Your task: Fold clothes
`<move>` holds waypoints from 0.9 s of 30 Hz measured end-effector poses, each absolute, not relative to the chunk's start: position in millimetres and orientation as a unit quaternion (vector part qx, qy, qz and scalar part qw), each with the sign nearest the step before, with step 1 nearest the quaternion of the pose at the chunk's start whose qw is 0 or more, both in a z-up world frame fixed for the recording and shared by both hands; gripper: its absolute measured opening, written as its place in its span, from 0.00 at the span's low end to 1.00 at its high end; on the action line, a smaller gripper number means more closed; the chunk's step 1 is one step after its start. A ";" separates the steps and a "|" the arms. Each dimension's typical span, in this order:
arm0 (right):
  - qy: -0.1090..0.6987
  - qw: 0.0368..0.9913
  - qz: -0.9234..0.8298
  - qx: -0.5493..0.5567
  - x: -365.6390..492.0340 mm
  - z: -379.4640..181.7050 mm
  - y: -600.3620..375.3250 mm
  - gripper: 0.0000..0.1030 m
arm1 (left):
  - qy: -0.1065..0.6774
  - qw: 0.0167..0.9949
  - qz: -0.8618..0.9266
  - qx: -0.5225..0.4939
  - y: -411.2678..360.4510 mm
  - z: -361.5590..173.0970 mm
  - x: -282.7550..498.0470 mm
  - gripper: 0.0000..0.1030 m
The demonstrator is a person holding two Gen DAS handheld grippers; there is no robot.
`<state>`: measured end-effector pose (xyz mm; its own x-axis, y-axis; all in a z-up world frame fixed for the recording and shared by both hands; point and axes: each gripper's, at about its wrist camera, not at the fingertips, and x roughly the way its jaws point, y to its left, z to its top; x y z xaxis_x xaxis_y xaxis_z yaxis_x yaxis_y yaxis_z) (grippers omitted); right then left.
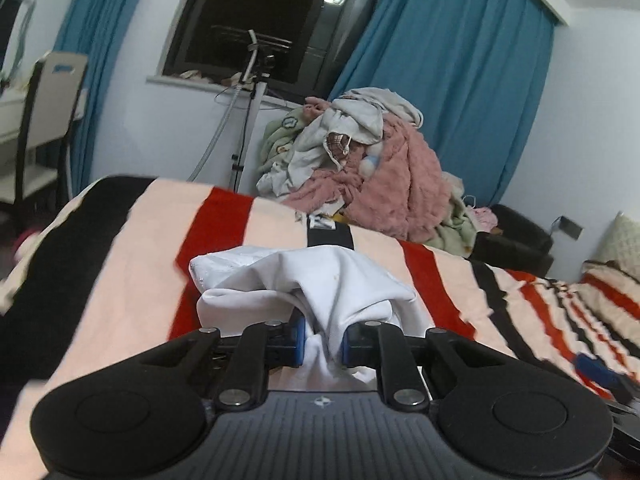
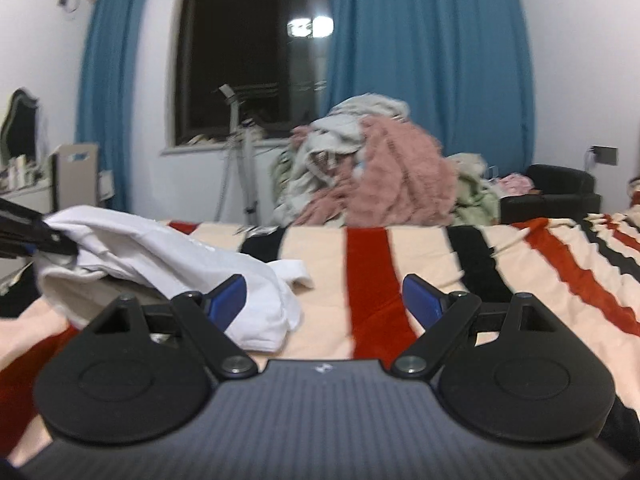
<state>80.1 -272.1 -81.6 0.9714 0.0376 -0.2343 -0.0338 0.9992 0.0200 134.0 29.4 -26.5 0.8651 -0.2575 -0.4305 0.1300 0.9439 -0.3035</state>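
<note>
A white garment [image 1: 320,280] lies bunched on the striped bedspread [image 1: 120,260]. My left gripper [image 1: 324,342] is shut on a fold of it, and the cloth is pinched between the blue pads and drapes forward over them. In the right wrist view the same white garment [image 2: 160,256] is lifted at its left end, where the left gripper [image 2: 40,236] holds it. The rest of it sags down to the bedspread [image 2: 440,264]. My right gripper [image 2: 324,296] stands open low over the bed with nothing between its fingers. Its left finger [image 2: 228,296] is close to the garment's near edge.
A tall pile of clothes [image 1: 380,168] with a pink fluffy piece rises past the bed's far edge, seen also as the pile [image 2: 380,168]. Behind it are blue curtains [image 1: 460,80], a dark window and a metal stand [image 1: 250,92]. A black armchair [image 2: 552,192] stands at the right.
</note>
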 end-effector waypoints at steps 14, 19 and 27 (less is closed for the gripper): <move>0.201 0.955 0.194 -0.102 68.7 -119.1 -161.3 0.50 | 0.244 0.948 -0.076 -0.189 87.0 -45.2 73.6 0.18; 0.191 0.946 0.205 -0.160 89.3 -136.0 -138.7 0.40 | 0.236 0.949 -0.078 -0.197 83.7 -55.3 99.4 0.19; 0.134 0.967 0.199 -0.088 90.5 -98.0 -171.9 0.07 | 0.237 0.948 -0.086 -0.193 83.5 -64.7 114.1 0.22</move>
